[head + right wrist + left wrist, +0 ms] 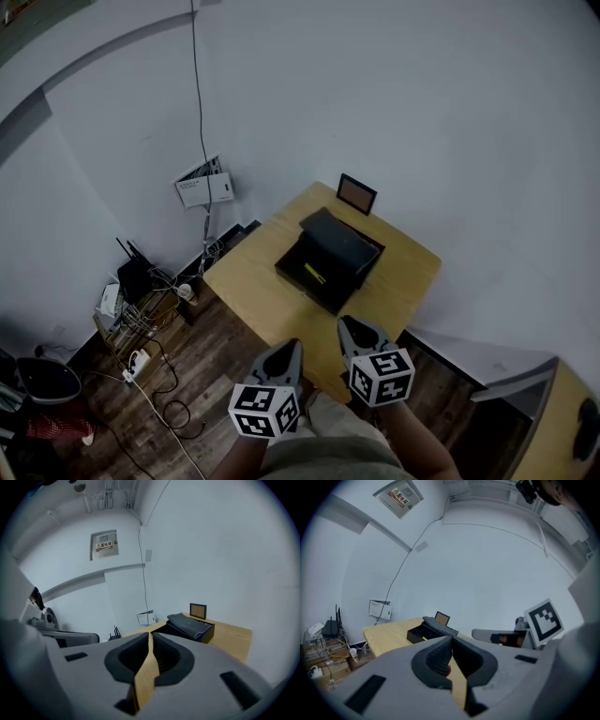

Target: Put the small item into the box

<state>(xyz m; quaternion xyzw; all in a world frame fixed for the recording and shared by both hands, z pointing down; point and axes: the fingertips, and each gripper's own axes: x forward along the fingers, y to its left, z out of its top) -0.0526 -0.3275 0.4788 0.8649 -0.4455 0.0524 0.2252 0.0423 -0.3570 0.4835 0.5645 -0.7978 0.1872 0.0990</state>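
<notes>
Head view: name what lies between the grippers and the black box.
Nothing: only bare table top separates the left gripper and right gripper from the black box, as the head view shows.

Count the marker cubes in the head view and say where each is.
2. The left cube rides on the left gripper, bottom centre of the head view; the right cube rides on the right gripper, just beside it. No others show.

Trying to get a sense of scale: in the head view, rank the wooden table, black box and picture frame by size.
wooden table
black box
picture frame
They sit together, so distance hardly skews it.
</notes>
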